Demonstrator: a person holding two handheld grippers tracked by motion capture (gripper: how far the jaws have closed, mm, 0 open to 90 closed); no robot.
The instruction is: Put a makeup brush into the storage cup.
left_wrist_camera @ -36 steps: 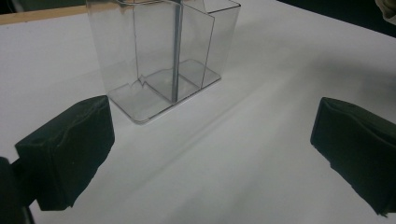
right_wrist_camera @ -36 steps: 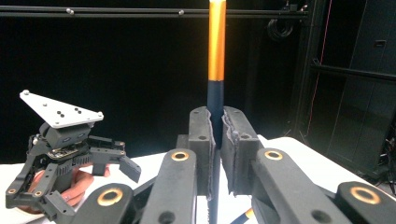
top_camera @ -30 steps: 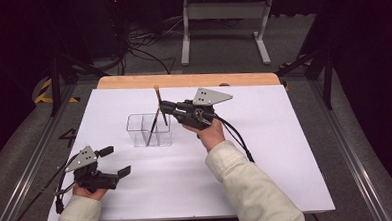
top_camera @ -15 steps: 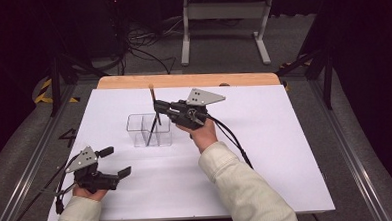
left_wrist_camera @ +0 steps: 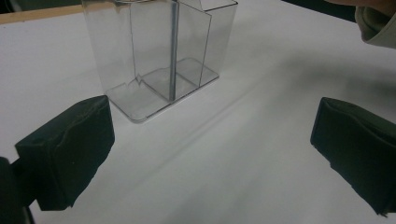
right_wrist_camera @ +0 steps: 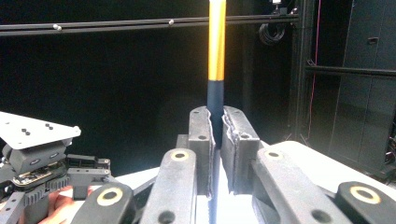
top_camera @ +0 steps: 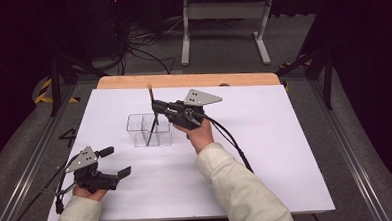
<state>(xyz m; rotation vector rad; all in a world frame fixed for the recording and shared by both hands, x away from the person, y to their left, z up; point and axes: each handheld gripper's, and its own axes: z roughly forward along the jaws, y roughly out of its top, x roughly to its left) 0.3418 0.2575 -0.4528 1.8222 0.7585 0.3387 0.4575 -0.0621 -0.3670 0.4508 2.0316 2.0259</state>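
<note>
right tool (top_camera: 155, 108): clamped on stick (top_camera: 151, 123) | stick tip in clear box (top_camera: 137, 129) | left tool (top_camera: 117, 161): wide open, empty

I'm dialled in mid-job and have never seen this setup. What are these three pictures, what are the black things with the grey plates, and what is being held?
No robot here: a person holds a hand-operated claw in each hand. The high view looks down on a white table from the person's side. The other two pictures come from cameras riding on each claw, looking along its black jaws.

On the table stands a clear plastic organizer with compartments. The right claw is shut on a thin brush-like stick, orange above and dark lower down, held upright with its lower end inside the organizer. Which compartment is hard to tell.

The left claw rests near the table's front left corner, jaws wide apart and holding nothing; its camera faces the organizer.
</note>
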